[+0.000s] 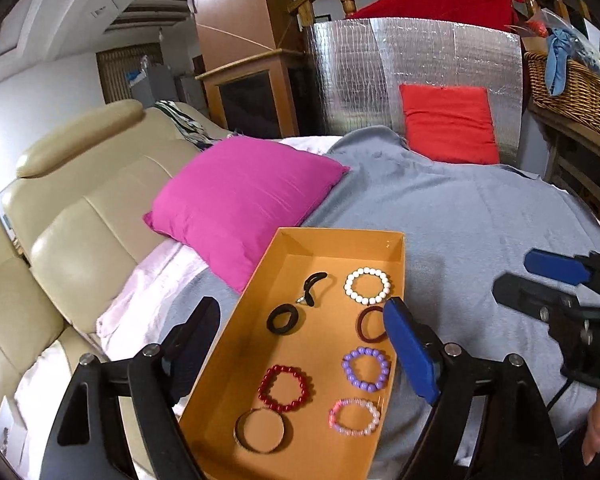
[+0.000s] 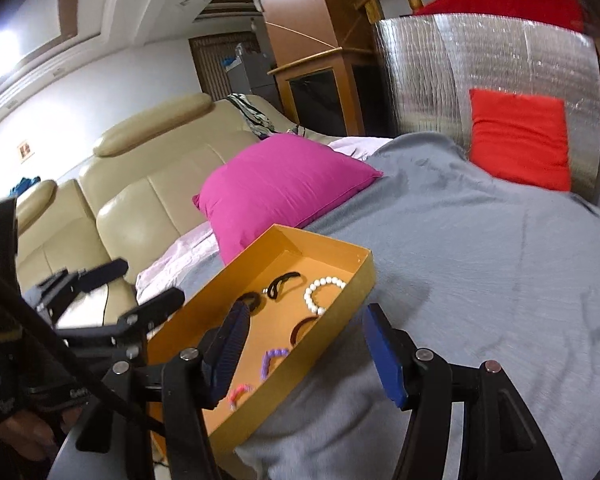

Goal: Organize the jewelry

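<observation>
Shallow orange cardboard tray (image 1: 236, 344) sits on the grey blanket (image 1: 460, 216), holding beaded bracelets and dark bands; left gripper (image 1: 300, 344) and right gripper (image 2: 304, 348) both gape, grasping nothing

Magenta pillow (image 1: 240, 200) lying far left on grey blanket (image 1: 480, 224). Red cushion (image 1: 450, 128) propped against silver foil panel (image 1: 412, 64) at far end. Beige leather sofa (image 1: 84, 216) along left; wicker basket (image 1: 572, 88) far right.
</observation>
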{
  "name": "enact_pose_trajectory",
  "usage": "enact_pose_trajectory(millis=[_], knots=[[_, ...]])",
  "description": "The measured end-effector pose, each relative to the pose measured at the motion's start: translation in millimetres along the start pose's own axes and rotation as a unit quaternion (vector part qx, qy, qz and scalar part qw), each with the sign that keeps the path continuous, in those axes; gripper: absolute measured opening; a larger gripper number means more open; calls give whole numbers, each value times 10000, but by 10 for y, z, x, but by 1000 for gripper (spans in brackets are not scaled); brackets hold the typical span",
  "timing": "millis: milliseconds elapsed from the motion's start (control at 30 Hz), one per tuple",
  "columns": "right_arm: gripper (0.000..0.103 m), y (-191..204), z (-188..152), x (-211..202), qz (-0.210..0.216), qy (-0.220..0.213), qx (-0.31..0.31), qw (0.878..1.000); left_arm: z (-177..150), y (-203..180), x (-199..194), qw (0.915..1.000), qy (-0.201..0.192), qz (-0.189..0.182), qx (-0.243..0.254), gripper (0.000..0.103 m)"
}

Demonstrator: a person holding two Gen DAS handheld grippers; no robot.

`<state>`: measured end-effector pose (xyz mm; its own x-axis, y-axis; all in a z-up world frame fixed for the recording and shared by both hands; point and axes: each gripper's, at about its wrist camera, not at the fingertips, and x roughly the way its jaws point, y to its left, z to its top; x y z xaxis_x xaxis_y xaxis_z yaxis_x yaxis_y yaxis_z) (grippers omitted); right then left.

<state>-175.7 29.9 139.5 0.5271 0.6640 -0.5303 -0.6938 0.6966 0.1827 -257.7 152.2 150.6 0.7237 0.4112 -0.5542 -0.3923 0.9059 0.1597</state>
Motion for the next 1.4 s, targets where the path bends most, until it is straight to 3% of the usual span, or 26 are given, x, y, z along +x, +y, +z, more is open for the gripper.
enact_pose_trajectory(millis=[133, 300, 467, 733, 933, 1400], knots=[[64, 141, -158, -256, -167, -18, -269, 9995, -62, -48, -253, 9994, -47, 347, 70, 85], [64, 237, -295, -527, -293, -106, -297, 9991, -182, -6, -545, 9992, -51, 403, -49, 85], [64, 383, -366, -798, -504, -231, -447, 9975, -326, 68, -798, 9970, -164, 752, -29, 86], [70, 704, -403, -1146, -548, -420, -670, 9954, -491, 257, -966, 9970, -78, 768, -114, 86], [70, 903, -387, -1060, -510, -351, -785, 9950, -549, 372, -919, 9964, -4, 821, -226, 86], [70, 923, -465, -930, -612, -101, -602, 9963, -580, 441, -916, 9969, -32, 679, -386, 86]])
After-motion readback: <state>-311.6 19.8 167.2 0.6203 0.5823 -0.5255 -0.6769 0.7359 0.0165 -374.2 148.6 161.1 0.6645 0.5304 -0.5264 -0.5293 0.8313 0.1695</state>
